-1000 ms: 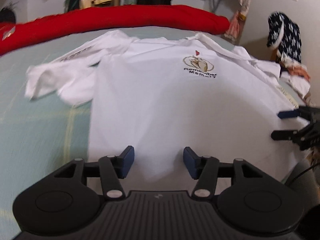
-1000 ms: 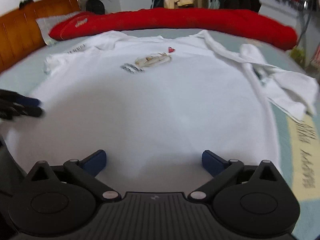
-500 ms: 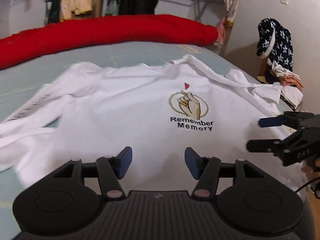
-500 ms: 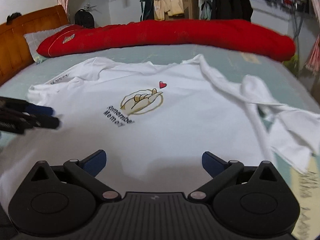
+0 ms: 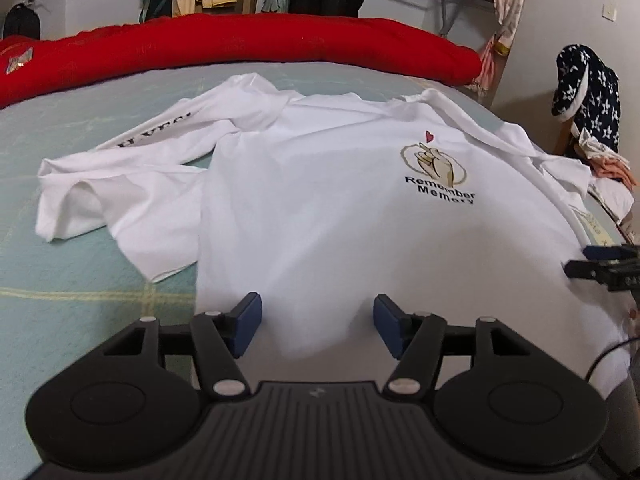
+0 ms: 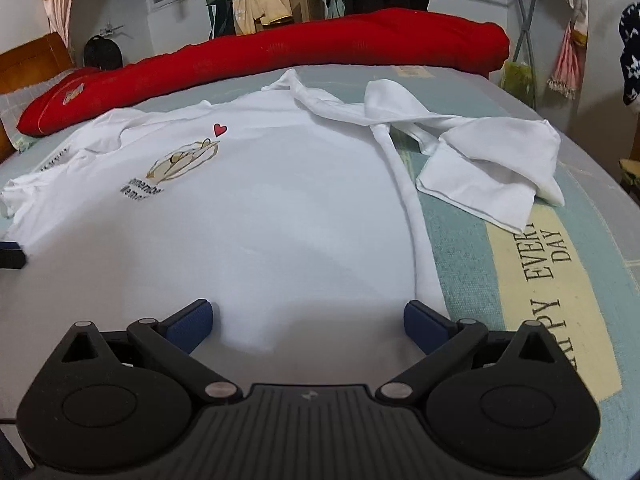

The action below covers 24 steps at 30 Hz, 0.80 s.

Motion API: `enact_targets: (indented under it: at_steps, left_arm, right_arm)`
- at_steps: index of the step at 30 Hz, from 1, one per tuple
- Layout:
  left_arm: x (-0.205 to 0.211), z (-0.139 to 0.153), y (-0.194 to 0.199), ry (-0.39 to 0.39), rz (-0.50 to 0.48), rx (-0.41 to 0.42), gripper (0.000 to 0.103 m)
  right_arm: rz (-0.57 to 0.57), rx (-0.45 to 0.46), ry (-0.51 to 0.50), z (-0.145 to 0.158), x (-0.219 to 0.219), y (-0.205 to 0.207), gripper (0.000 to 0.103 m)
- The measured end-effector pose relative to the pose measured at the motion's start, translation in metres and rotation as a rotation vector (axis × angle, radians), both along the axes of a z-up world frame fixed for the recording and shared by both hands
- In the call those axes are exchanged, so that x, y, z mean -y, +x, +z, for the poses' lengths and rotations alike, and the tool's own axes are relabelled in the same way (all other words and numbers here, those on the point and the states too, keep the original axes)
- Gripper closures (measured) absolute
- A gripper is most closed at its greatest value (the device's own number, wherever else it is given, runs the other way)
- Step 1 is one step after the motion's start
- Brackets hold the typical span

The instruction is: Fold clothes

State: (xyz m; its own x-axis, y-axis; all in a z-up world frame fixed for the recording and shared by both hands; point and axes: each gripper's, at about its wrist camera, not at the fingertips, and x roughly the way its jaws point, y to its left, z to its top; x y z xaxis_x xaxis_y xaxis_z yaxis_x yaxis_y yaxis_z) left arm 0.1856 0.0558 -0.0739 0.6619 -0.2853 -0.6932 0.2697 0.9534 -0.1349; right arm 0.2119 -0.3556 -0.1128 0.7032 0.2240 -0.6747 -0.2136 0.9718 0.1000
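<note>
White printed cotton T-shirt [image 5: 340,200] spread lower-centre, unfolded; left gripper [image 5: 316,320] freshly widened, right gripper [image 6: 308,320] agape, both empty.

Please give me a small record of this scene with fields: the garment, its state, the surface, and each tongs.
garment: white T-shirt with a printed hand and heart
state: spread flat, front up, sleeves crumpled, no fold made yet
surface: green bedsheet
behind: red quilt
left tongs: open, just been opening, nothing gripped
right tongs: open, over the hem
</note>
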Motion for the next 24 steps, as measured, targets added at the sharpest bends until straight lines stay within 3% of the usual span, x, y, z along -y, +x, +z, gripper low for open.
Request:
enact_targets:
  at_steps: [8, 14, 19, 24]
  left_arm:
    - [-0.028, 0.016, 0.009, -0.032, 0.096, 0.025, 0.038]
    - [-0.064, 0.008, 0.023, -0.066, 0.238, -0.001, 0.05]
    - [-0.094, -0.01, 0.028, -0.291, 0.316, -0.072, 0.051]
    - [-0.125, -0.029, 0.041, -0.572, 0.384, -0.134, 0.051]
  right_arm:
    - [-0.026, -0.003, -0.016, 0.0, -0.005, 0.001, 0.0]
    - [-0.027, -0.003, -0.023, 0.0, -0.006, 0.001, 0.0]
    - [-0.03, -0.003, -0.026, 0.0, -0.007, 0.001, 0.0]
    - [-0.034, -0.008, -0.031, 0.001, -0.009, 0.004, 0.0]
